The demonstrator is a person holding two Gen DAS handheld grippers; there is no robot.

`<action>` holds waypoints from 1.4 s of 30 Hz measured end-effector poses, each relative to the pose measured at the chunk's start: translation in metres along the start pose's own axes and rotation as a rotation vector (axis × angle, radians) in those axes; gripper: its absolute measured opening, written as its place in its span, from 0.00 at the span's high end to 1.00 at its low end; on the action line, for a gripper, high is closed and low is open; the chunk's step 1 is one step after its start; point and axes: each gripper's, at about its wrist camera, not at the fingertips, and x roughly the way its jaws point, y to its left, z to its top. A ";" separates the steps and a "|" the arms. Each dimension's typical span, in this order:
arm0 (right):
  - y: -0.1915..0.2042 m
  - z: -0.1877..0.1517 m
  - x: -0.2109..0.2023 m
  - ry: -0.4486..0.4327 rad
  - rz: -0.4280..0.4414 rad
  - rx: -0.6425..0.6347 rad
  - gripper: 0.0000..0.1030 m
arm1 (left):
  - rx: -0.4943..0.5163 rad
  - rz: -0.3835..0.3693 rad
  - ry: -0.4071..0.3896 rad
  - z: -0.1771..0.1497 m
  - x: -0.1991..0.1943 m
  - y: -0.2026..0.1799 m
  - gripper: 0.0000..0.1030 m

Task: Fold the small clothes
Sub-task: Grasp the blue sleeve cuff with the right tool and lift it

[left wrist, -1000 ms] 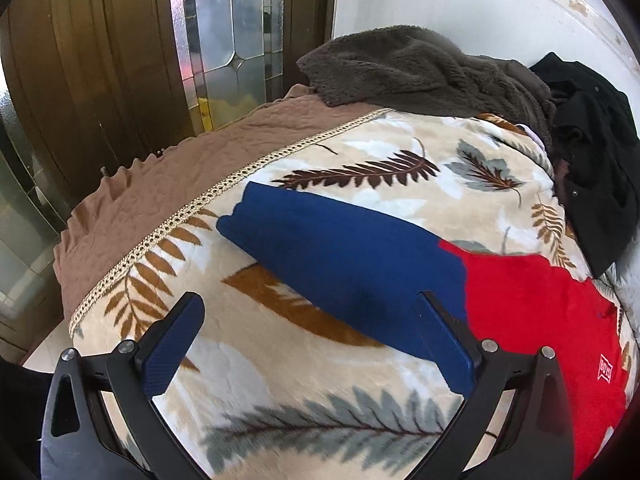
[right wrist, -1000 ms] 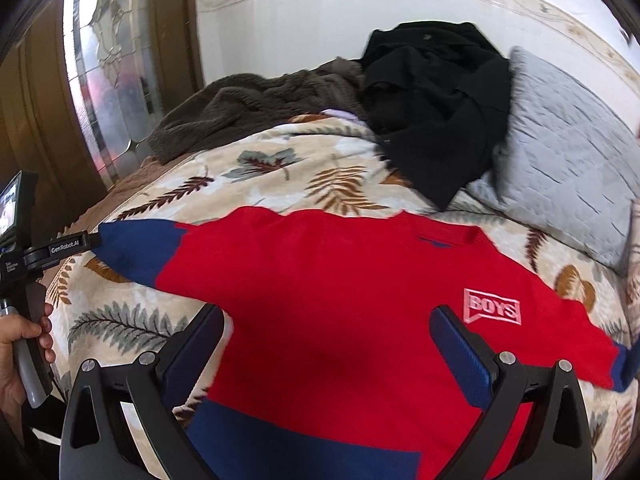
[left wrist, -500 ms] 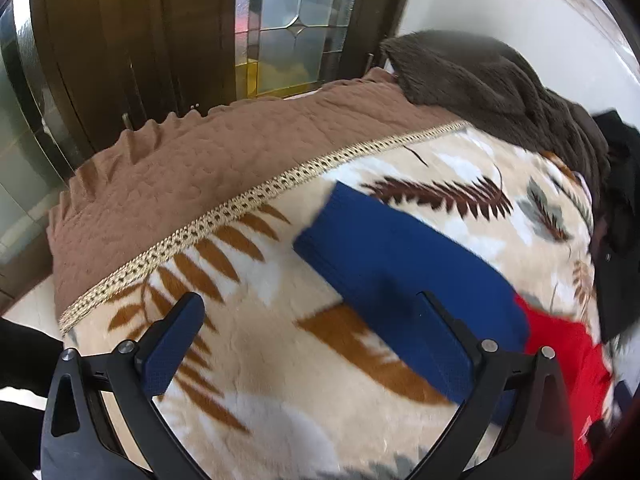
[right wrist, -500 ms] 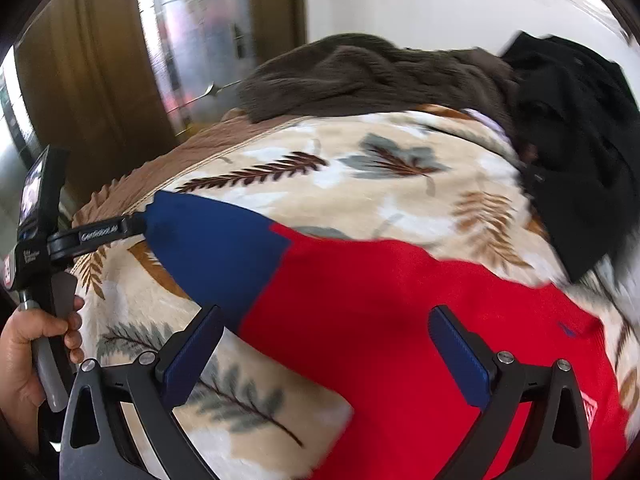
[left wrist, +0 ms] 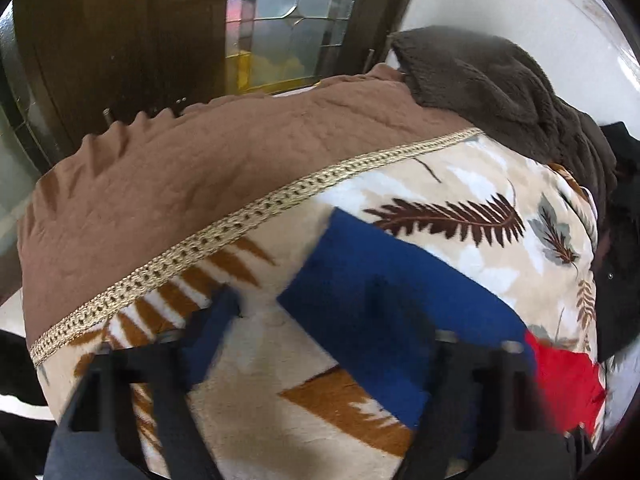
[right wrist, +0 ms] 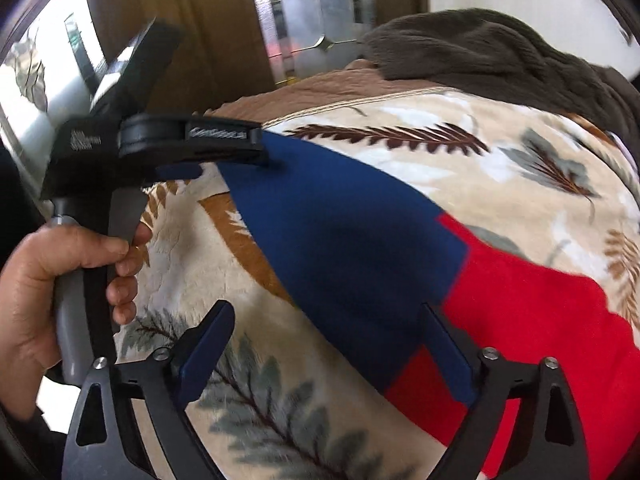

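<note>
A small red sweater (right wrist: 540, 320) with a navy blue sleeve (right wrist: 340, 232) lies flat on a leaf-patterned blanket (right wrist: 460, 152). The sleeve also shows in the left wrist view (left wrist: 392, 292), with a bit of red body (left wrist: 568, 380) at the right. My left gripper (left wrist: 304, 312) is open and blurred, its jaws either side of the sleeve's cuff end. In the right wrist view the left gripper (right wrist: 240, 152) sits at the cuff, held by a hand. My right gripper (right wrist: 324, 340) is open and empty above the upper sleeve.
A brown quilted cover (left wrist: 200, 168) hangs over the bed's far edge. A dark brown fleece (left wrist: 500, 88) and black clothing (left wrist: 616, 240) are heaped at the back right. A wooden door with glass panels (left wrist: 280, 20) stands behind the bed.
Both grippers have swung left along the sweater toward the blue sleeve. The left gripper has come down close to the cuff. The right view lost the "BOYS" logo and pillow.
</note>
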 end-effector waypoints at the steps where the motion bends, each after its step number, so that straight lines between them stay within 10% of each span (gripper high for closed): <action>1: 0.002 0.000 0.004 0.000 -0.013 -0.010 0.17 | -0.001 -0.011 0.001 0.000 -0.001 0.001 0.67; 3: 0.006 0.000 0.014 0.005 -0.041 -0.028 0.29 | -0.015 -0.060 0.017 0.002 0.000 0.002 0.93; 7: 0.006 0.001 0.020 0.010 -0.084 -0.055 0.50 | -0.027 -0.135 0.025 0.003 -0.003 0.004 0.94; 9: 0.004 0.005 0.014 0.002 -0.075 -0.056 0.91 | -0.043 -0.197 0.019 0.005 -0.011 0.004 0.94; 21: -0.049 -0.016 -0.072 -0.154 0.067 0.241 0.91 | 0.120 -0.562 -0.102 0.001 -0.113 -0.083 0.94; 42: -0.133 -0.121 -0.182 -0.357 0.101 0.624 0.91 | 0.527 -0.679 -0.094 -0.081 -0.217 -0.255 0.94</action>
